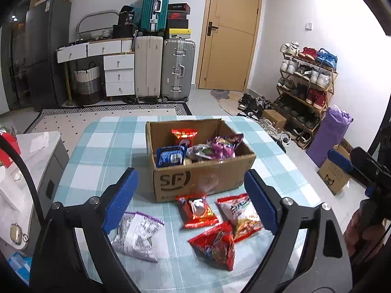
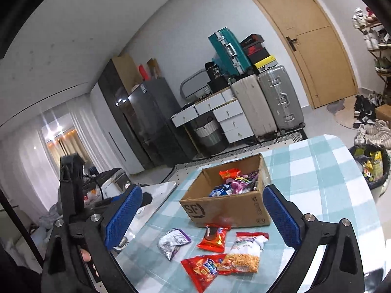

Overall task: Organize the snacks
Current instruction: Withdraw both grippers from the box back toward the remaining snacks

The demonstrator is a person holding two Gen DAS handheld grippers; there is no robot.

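Snack packets [image 1: 202,210] loose on the checked tablecloth [image 1: 97,146] just in front of the cardboard box [image 1: 202,178], more snacks [image 1: 195,146] inside the box, left gripper [image 1: 193,200] and right gripper [image 2: 200,214] both spread wide, nothing between their pads.

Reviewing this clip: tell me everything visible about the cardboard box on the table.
The cardboard box is brown corrugated board, open-topped, with a dark "SF" logo printed on its near wall and smaller print on the side seen from the right wrist. It stands upright on the checked blue-and-white tablecloth, near the table's middle. Inside lie several snack packets: a red-orange one, a blue one and purple ones. Four more packets lie on the cloth in front of it; the nearest, a small red packet, lies right at its base. Neither gripper touches the box.
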